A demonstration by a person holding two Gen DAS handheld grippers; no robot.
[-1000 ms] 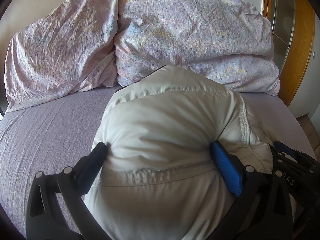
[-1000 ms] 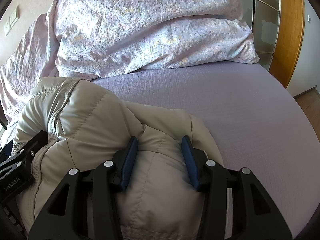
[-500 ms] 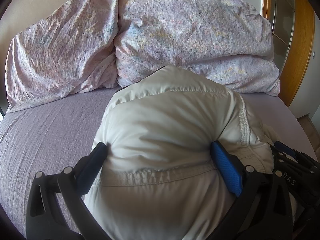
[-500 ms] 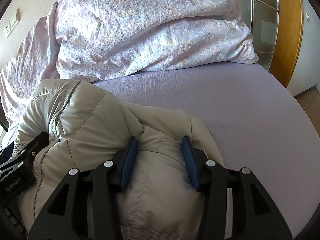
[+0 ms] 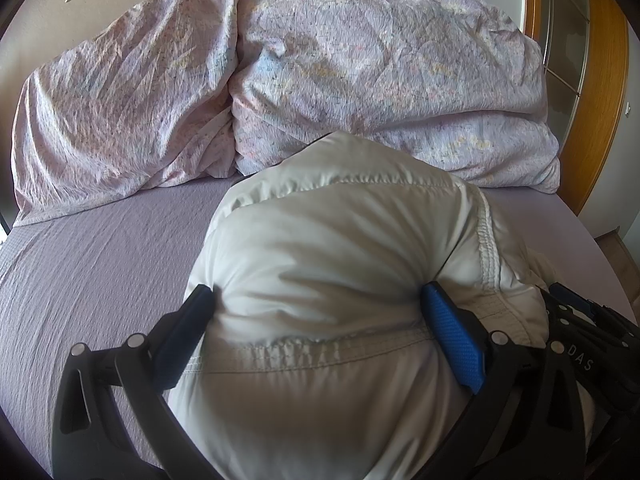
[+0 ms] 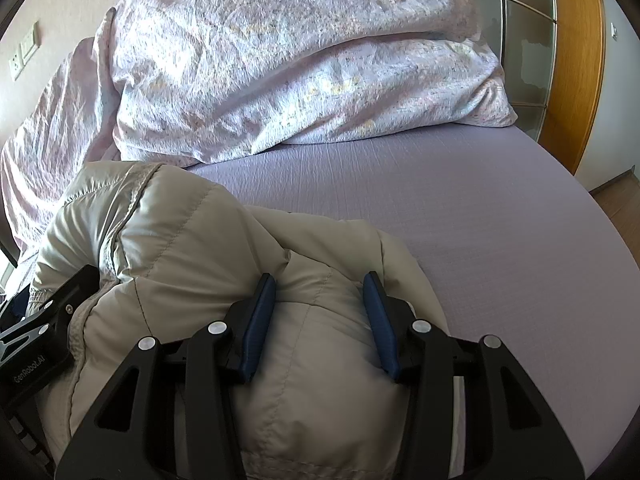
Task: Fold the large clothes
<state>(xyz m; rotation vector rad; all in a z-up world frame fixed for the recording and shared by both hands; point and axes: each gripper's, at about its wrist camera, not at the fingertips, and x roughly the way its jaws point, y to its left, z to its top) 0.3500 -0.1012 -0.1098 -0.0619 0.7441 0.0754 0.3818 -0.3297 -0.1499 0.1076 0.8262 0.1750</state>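
Beige and puffy, the jacket (image 5: pixel 332 264) is bunched into a thick bundle near the middle of the bed (image 5: pixel 100 264), toward its near edge, and both tongs are clamped into it. The left gripper (image 5: pixel 320 320) stands wide, its blue pads (image 5: pixel 452 336) pressed into either side of a fat quilted roll with a stitched hem running across just below them. The right gripper (image 6: pixel 320 312) pinches a narrower fold of the same jacket (image 6: pixel 192 240), its pads (image 6: pixel 258 320) sunk into the cloth. Each gripper shows at the edge of the other's view, so the two grips sit just beside each other on one bundle.

Judging by the shape, the folding looks well advanced: the jacket is gathered into a compact, several-layered mass instead of lying spread out, and no sleeve trails over the sheet. Whether the layers underneath are square cannot be told, since the bulk hides them. What seems left is to set the bundle down flat, let go, and perhaps press or tidy the loose flap on its right side.

Beyond it, crumpled floral pillows (image 5: pixel 380 72) lie along the far edge, well apart from the right-hand grip, though the bundle's far end reaches close to them. The right half of the sheet (image 6: pixel 480 220) is bare.
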